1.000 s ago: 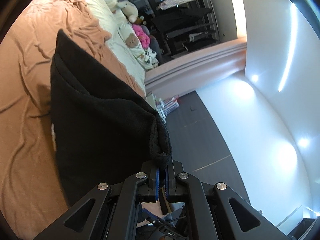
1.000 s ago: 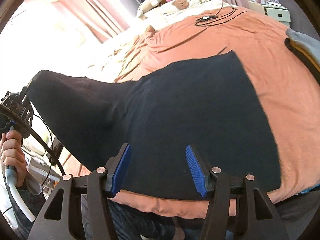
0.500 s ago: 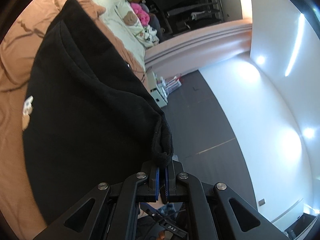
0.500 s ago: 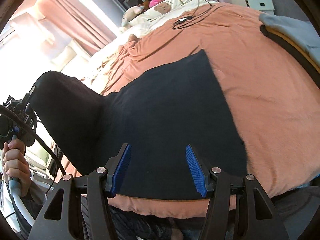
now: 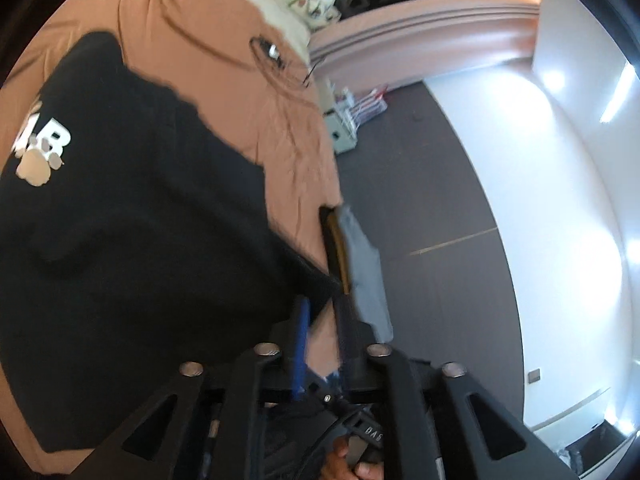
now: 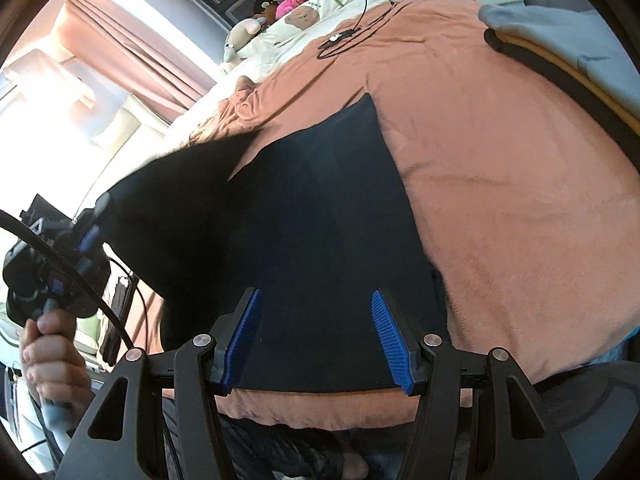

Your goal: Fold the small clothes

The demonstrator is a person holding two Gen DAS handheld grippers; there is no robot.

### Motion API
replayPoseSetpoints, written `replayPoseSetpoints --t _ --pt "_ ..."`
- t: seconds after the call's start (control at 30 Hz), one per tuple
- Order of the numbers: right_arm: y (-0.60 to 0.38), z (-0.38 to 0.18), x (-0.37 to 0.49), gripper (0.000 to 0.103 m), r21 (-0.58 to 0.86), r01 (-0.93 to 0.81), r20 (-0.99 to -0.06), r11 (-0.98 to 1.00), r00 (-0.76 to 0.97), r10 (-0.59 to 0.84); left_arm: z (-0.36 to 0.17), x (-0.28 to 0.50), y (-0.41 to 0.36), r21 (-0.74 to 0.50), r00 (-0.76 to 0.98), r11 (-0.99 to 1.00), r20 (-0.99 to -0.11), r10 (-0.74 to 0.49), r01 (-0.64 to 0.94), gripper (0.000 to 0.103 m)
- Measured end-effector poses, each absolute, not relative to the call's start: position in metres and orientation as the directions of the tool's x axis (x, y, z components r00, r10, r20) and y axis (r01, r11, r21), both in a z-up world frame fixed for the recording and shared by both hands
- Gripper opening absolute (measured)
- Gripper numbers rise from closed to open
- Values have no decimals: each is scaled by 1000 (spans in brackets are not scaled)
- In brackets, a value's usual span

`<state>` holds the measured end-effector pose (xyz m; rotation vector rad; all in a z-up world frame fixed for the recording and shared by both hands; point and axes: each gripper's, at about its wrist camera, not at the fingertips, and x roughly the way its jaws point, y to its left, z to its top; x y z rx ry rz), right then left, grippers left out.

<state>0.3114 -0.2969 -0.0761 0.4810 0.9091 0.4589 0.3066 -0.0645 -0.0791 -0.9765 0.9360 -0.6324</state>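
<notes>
A black garment lies spread on a bed under a salmon-pink blanket; in the left wrist view a white and tan print shows on its far left part; in the right wrist view part of the cloth lifts off the bed on the left, toward the left claw, which a hand holds at the left edge.

The left claw has just been opening; its blue-padded fingers now stand a little apart, with a corner of the black garment just beyond their tips; whether the pads touch the cloth I cannot tell, since the picture is blurred there.

The right claw is spread wide over the near edge of the garment; nothing is pinched between its blue pads, and the cloth lies beneath them.

At the right edge of the bed lies a stack of folded clothes, grey on top with black and mustard below; far off are stuffed toys, a cream pillow and a black cable on the blanket.
</notes>
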Motion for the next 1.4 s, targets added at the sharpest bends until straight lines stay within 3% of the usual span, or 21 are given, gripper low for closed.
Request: replayPoseSetpoints --t 0.03,0.1,0.13,0.67,1.03,1.2,1.4 --pt "-296 -78 312 55 582 -173 -627 795 526 574 -81 306 -62 -897 472 441 -374 -799 36 46" --pt "-296 -82 315 58 592 -174 -627 787 514 586 -82 302 -51 -887 495 461 -391 -776 22 65" --pt "-295 -84 316 59 599 -173 -626 782 507 592 -82 299 -45 -882 509 471 -397 -764 17 66" --pt "-289 -106 383 59 652 -139 -659 745 381 648 -107 273 22 -775 538 619 -578 -613 -127 66" --pt "-282 -112 433 59 665 -188 -666 723 288 688 -134 257 50 -766 542 602 -613 -575 -227 66" --pt "-273 -116 453 48 668 -221 -664 710 252 704 -141 253 57 -769 545 584 -616 -568 -260 66" --pt "-268 -123 467 47 686 -279 -639 672 212 740 -149 246 63 -770 544 566 -621 -564 -294 66"
